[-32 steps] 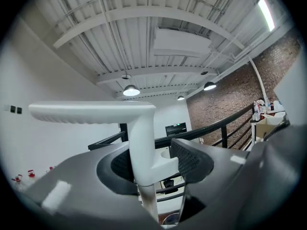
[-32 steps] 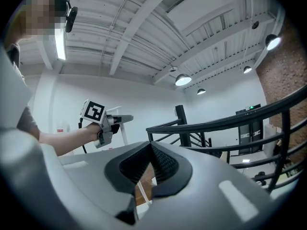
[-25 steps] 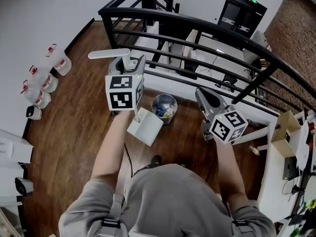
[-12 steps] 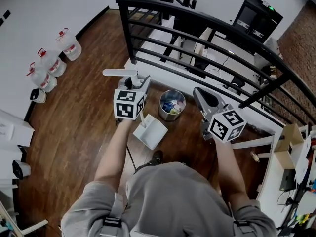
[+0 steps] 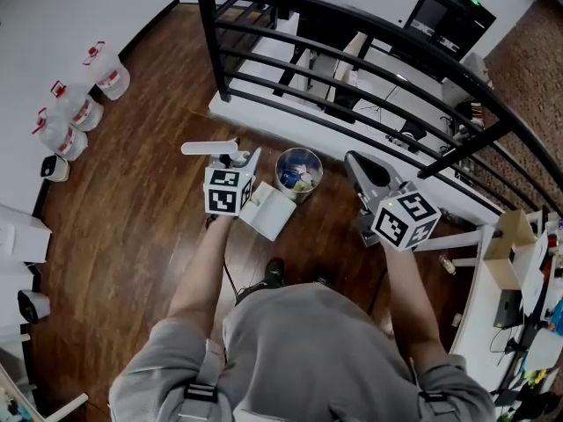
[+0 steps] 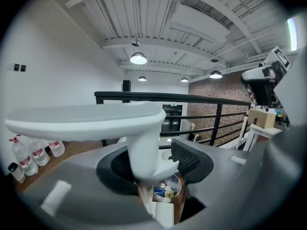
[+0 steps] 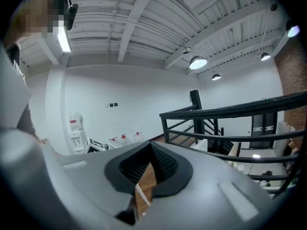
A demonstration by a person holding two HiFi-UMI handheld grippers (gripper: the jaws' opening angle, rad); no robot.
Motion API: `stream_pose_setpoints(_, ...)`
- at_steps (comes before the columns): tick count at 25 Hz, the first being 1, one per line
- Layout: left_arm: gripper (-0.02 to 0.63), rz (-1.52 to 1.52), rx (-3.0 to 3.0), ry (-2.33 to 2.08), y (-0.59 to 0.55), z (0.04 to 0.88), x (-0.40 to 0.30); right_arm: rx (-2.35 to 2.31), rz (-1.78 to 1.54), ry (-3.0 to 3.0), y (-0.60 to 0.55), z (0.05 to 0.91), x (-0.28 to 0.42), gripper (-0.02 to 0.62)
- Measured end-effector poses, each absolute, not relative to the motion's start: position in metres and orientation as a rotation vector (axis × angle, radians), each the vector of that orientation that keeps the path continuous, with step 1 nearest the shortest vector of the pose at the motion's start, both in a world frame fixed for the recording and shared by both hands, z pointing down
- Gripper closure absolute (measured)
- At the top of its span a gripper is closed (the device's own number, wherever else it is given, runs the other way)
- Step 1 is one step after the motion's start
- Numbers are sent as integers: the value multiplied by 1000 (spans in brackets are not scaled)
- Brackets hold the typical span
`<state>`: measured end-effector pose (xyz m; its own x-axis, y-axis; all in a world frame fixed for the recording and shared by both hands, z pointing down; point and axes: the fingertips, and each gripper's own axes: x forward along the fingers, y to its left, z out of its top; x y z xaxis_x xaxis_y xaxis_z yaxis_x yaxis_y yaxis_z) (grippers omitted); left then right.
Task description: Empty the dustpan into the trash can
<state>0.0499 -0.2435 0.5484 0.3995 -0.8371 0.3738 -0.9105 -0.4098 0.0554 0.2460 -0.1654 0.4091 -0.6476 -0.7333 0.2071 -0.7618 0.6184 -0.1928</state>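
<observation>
My left gripper [image 5: 235, 160] is shut on the upright stem of the white dustpan's handle [image 6: 144, 150], whose flat grip [image 5: 209, 147] sticks out to the left above the jaws. The dustpan's pan [image 5: 268, 211] hangs below, just left of the round metal trash can [image 5: 298, 172], which holds coloured scraps. In the left gripper view the can [image 6: 167, 189] shows beneath the stem, with the pan [image 6: 164, 214] in front of it. My right gripper [image 5: 359, 167] hovers right of the can, shut and holding nothing; in its own view the pads [image 7: 160, 163] meet at the tip.
A black metal railing [image 5: 352, 55] runs just behind the can. Water bottles [image 5: 77, 111] stand along the left wall. White furniture with a cardboard box [image 5: 497, 253] is at the right. The floor is dark wood [image 5: 132, 209].
My left gripper has come down with the dustpan, from well above the can to low beside its left side. The right gripper has shifted only slightly.
</observation>
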Motion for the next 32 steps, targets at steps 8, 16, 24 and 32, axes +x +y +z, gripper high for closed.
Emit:
stream_pose_setpoints(8,394,437,2318,-1585,-262,592,33,1285,418,-2688,-169,418,255,597)
stream_pose_setpoints(16,393,480,2235,-1569,-254,634,18,1264,431,-2677,-174,428,243,597)
stream_pose_setpoints(24,391,512,2166,-1597,-251,646,7,1226,416,-2667,-182,441,229,597)
stream_pose_setpoints(32,388,559,2063,-1660,-240,659,-19,1192,442,-2675,-181,447,226,597)
